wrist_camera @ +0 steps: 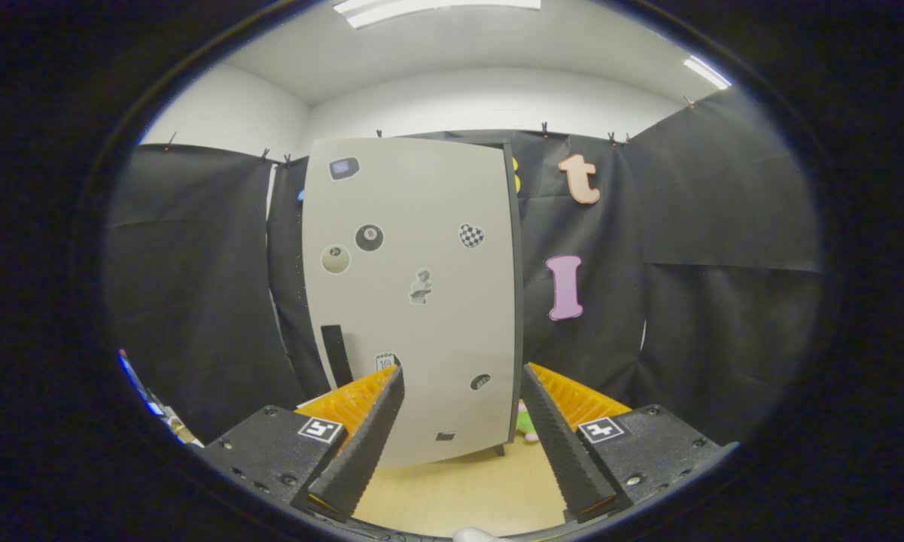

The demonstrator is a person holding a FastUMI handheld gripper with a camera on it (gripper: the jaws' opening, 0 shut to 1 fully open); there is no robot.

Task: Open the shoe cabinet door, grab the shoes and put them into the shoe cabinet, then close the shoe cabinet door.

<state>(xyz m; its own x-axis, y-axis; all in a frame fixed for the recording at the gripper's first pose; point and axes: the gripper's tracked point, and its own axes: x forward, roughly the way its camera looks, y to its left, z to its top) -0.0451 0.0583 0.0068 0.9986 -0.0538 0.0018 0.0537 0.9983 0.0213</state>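
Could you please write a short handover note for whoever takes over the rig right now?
Gripper: fingers open, holding nothing, aimed at the cabinet front.
Shoe cabinet: stands upright on the wooden floor just beyond the fingers; its pale sticker-covered door looks shut, with a dark vertical handle near its lower left, just past the left finger.
Shoes: something small, pink and green lies on the floor at the cabinet's lower right corner, beside the right finger; I cannot tell whether it is a shoe.
Done: nothing visible yet.
Left: open the door, fetch the shoes, put them inside, close the door.
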